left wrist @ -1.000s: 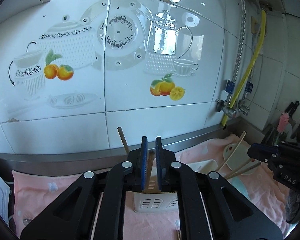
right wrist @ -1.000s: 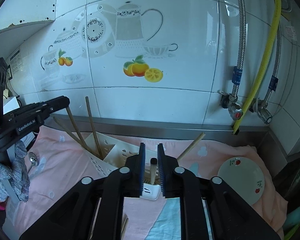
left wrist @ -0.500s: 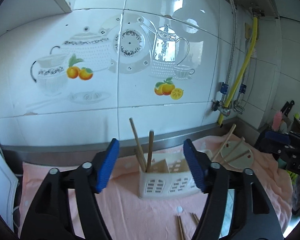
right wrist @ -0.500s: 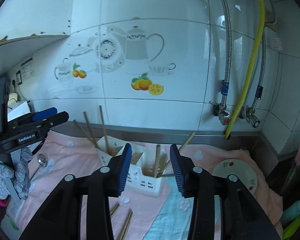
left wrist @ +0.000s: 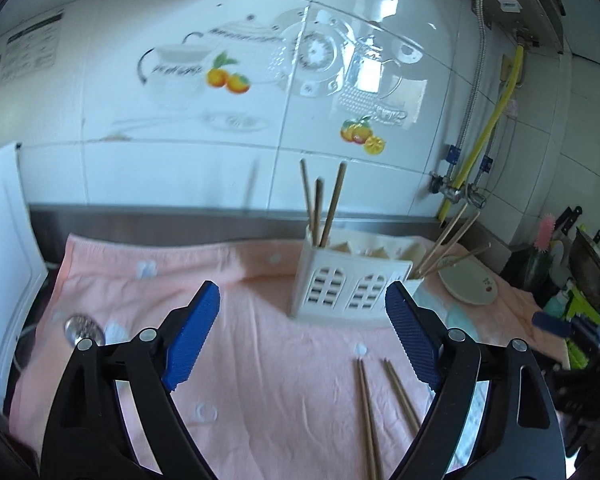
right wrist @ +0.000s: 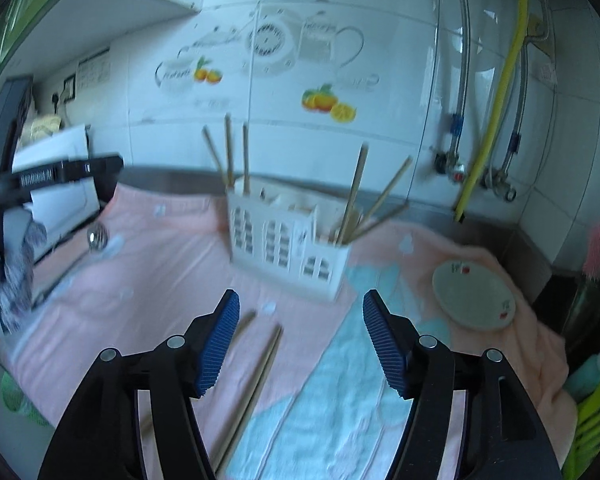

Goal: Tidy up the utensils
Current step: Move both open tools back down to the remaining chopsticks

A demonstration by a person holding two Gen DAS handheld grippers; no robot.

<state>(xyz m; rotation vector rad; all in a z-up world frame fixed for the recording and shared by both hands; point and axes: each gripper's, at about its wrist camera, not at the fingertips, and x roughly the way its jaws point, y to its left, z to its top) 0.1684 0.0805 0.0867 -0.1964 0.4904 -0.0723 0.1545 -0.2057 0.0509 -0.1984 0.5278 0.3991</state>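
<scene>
Left wrist view, ribbed blue left claw (left wrist: 302, 334) opening, empty, slatted white plastic caddy (left wrist: 350, 286), wooden chopsticks (left wrist: 366, 408)

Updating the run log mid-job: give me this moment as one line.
left gripper: opening, empty | right gripper: opening, empty | utensil holder: chopsticks in both end slots | loose chopsticks: on pink towel

Wooden chopsticks (left wrist: 330, 204); white plastic holder (left wrist: 350, 284); soft pink cloth (left wrist: 260, 360); glossy wall tiles (left wrist: 180, 160).

No words or numbers are legible. A printed notice (left wrist: 32, 50) hangs on the wall, its text too blurred to read.
</scene>
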